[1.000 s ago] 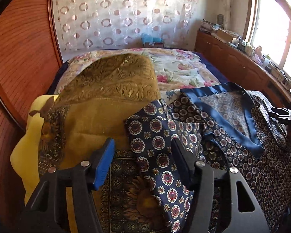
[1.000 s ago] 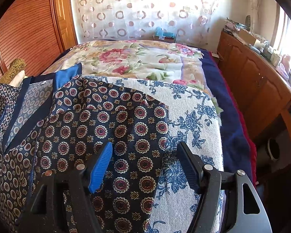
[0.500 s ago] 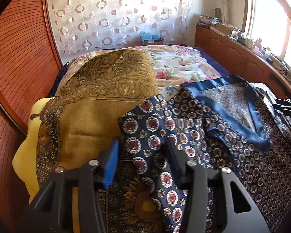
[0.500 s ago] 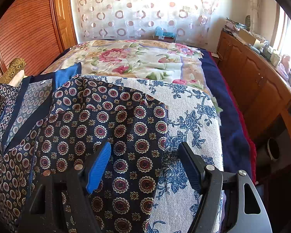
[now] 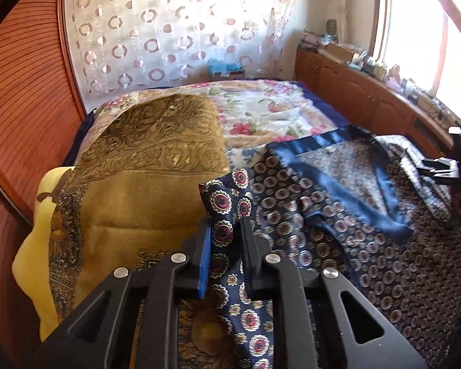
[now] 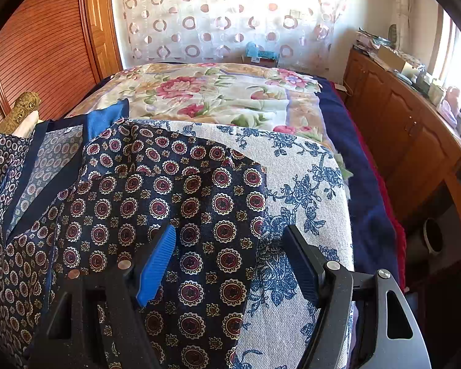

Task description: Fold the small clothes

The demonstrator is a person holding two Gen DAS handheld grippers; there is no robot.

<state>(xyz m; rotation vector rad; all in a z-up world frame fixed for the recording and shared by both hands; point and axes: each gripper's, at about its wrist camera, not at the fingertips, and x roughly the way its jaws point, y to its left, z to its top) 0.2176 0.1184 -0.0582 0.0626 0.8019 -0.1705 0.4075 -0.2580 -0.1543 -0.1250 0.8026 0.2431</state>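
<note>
A navy garment (image 5: 338,215) printed with red-and-white medallions, with a shiny blue collar, lies spread over cushions on the bed. In the left wrist view its left sleeve (image 5: 227,203) stands bunched up between the jaws of my left gripper (image 5: 226,233), which are closing and pinch the fabric. In the right wrist view the same garment (image 6: 169,190) lies flat. Its right sleeve passes under my right gripper (image 6: 230,258), which stands open just above it, blue pad left and black pad right. Part of the right gripper (image 5: 445,166) shows at the far right of the left wrist view.
A mustard patterned cushion (image 5: 144,166) and a yellow pillow (image 5: 37,246) lie left of the garment. A white cushion with blue flowers (image 6: 307,184) lies under its right side. Beyond is a floral quilt (image 6: 215,92). A wooden cabinet (image 6: 399,129) runs along the right, a wooden wall (image 5: 21,98) along the left.
The left gripper's jaws have drawn together around the left sleeve, and the fabric has bunched and risen between them. The right gripper has stayed as it was.
</note>
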